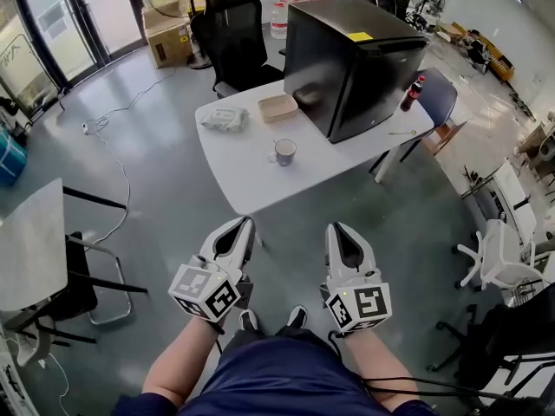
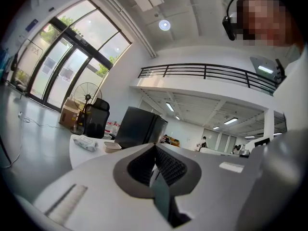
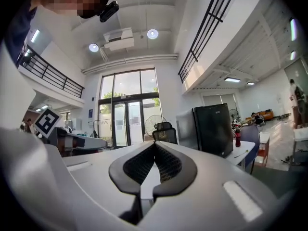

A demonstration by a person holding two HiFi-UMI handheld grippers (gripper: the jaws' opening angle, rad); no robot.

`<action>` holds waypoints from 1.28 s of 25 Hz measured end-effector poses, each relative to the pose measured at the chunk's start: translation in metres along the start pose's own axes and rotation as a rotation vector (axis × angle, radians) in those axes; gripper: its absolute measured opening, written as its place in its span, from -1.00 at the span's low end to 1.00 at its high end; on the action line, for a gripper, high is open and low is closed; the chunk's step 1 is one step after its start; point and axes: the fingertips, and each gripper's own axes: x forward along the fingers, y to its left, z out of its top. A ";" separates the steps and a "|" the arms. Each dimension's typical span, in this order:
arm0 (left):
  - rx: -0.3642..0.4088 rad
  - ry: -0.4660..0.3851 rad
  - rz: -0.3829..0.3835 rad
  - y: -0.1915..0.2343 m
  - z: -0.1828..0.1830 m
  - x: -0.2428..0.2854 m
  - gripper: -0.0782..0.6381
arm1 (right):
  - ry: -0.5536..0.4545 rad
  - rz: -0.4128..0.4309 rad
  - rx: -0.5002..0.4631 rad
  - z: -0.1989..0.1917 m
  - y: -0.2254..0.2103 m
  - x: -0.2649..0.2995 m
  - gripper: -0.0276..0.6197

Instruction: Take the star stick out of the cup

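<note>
A blue and white cup (image 1: 284, 152) stands near the front of the white table (image 1: 251, 176). I cannot make out a star stick in it from here. A thin stick-like thing (image 1: 401, 133) lies on the table by its right edge. My left gripper (image 1: 248, 224) and right gripper (image 1: 338, 230) hang side by side over the floor, short of the table's near edge, both shut with nothing between the fingers. In the left gripper view the left gripper (image 2: 155, 146) has its jaws together and points toward the table. The right gripper (image 3: 154, 144) also has its jaws together.
On the table stand a black mini fridge (image 1: 347, 59), a shallow tray (image 1: 277, 107), a pack of wipes (image 1: 224, 118) and a red bottle (image 1: 412, 94). A black office chair (image 1: 234, 33) stands behind it, another table (image 1: 30, 245) at the left, and white chairs (image 1: 494, 254) at the right.
</note>
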 end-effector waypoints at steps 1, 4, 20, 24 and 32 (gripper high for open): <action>0.005 -0.005 0.015 0.000 0.001 0.004 -0.77 | -0.005 0.001 0.004 0.001 -0.007 0.001 -0.89; 0.011 -0.025 0.062 -0.002 0.003 0.011 -0.77 | -0.015 0.020 0.007 0.001 -0.025 0.005 -0.90; -0.001 -0.021 0.138 0.051 0.009 0.073 -0.77 | 0.043 0.052 0.004 -0.009 -0.064 0.082 -0.90; 0.005 -0.019 0.097 0.079 0.021 0.103 -0.77 | 0.045 0.017 -0.008 -0.009 -0.066 0.118 -0.90; -0.021 -0.002 0.019 0.134 0.044 0.160 -0.77 | 0.066 -0.057 -0.036 -0.004 -0.069 0.185 -0.90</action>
